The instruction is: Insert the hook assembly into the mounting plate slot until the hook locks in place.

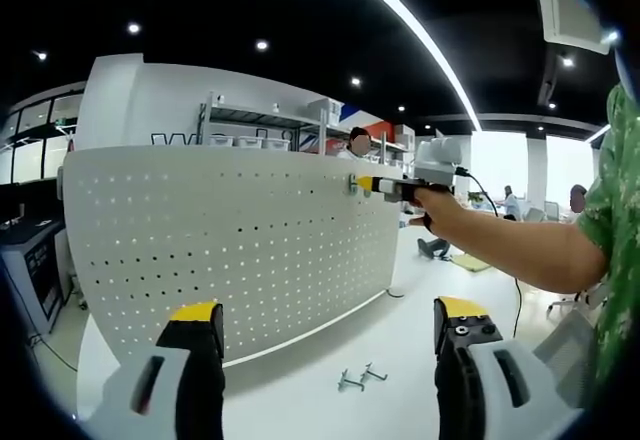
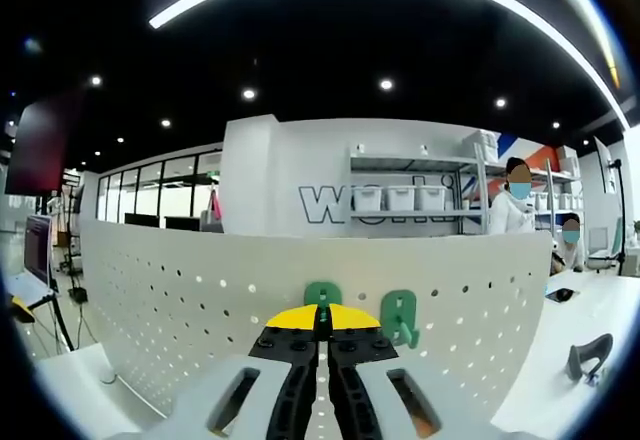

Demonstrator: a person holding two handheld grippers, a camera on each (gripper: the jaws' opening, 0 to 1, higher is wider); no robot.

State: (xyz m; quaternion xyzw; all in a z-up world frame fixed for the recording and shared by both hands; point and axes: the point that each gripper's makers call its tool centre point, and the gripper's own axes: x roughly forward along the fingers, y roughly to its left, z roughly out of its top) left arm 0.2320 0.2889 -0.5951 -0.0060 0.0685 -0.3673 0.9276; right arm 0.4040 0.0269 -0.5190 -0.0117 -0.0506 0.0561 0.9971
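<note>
Right gripper [image 2: 322, 322]: jaws closed together, yellow tips pressed up against the white perforated mounting plate [image 2: 200, 300]. A green hook piece [image 2: 322, 295] sits right at the tips near the plate's upper edge; whether the jaws grip it or merely touch it cannot be told, since the tips cover its lower part. A second green hook [image 2: 400, 317] hangs on the plate just to the right, upright, long axis vertical.

In the left gripper view the same right gripper [image 1: 385, 187], held by the person's hand [image 1: 435, 205], reaches to the plate's upper far edge, where the green piece [image 1: 353, 184] shows as a small patch. Its own axis cannot be read at that size.

Left gripper [image 1: 330, 325]: jaws wide open, empty, held back from the plate over the white desk [image 1: 400, 360]. Spare metal hooks [image 1: 360, 376] lie flat on the desk near the plate's foot.

Risks, as judged:
- If the hook's prongs are not square to the holes, pushing would jam it or flex the plate.
- The plate stands unsupported by the left gripper; a hard push may tip it away.
- The closed jaws hide the seat, so a half-locked hook could pass unnoticed.
</note>
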